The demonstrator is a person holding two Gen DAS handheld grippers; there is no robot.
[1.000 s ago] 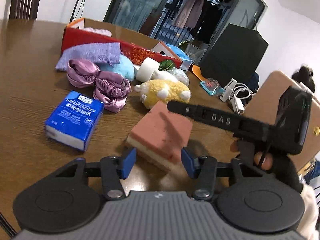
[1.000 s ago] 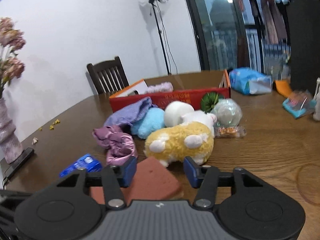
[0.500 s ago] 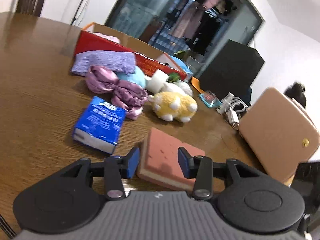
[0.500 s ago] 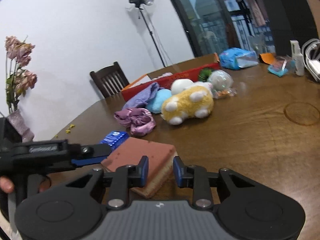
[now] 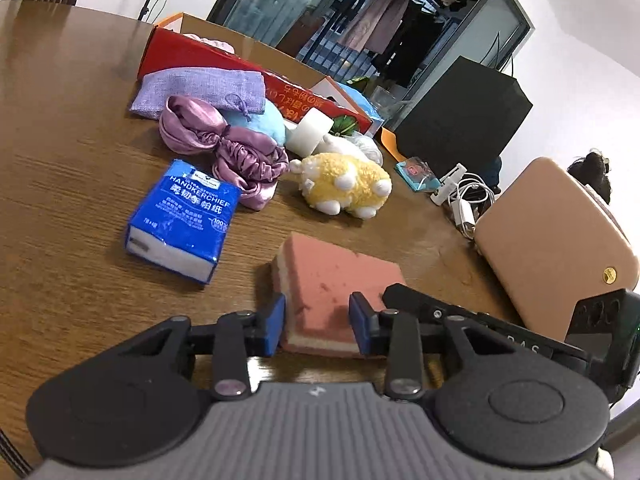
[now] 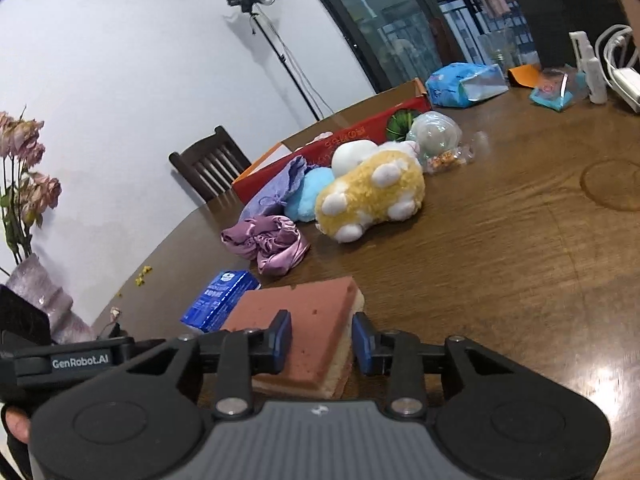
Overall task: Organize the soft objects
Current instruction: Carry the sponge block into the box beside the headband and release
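A pink-topped sponge (image 5: 332, 280) lies on the brown table (image 5: 60, 184). My left gripper (image 5: 317, 324) has its blue pads on either side of the sponge's near corner, touching it. My right gripper (image 6: 321, 338) straddles another corner of the same sponge (image 6: 304, 320), left pad on top, right pad at its side. Beyond lie a blue tissue pack (image 5: 184, 216), purple satin scrunchies (image 5: 236, 152), a yellow plush (image 5: 348, 184), a lilac pouch (image 5: 200, 88) and a blue plush (image 5: 268, 120), in front of a red cardboard box (image 5: 224, 60).
A tan leather case (image 5: 552, 236), white cables (image 5: 464, 196) and a black box (image 5: 460, 116) stand at the right. A vase of dried flowers (image 6: 28, 216) and a chair (image 6: 208, 164) are at the far left in the right wrist view. A blue snack bag (image 6: 464, 84) lies behind the box.
Both grippers have come down onto the sponge from opposite sides and their jaws have narrowed around its corners. The sponge has stayed on the table.
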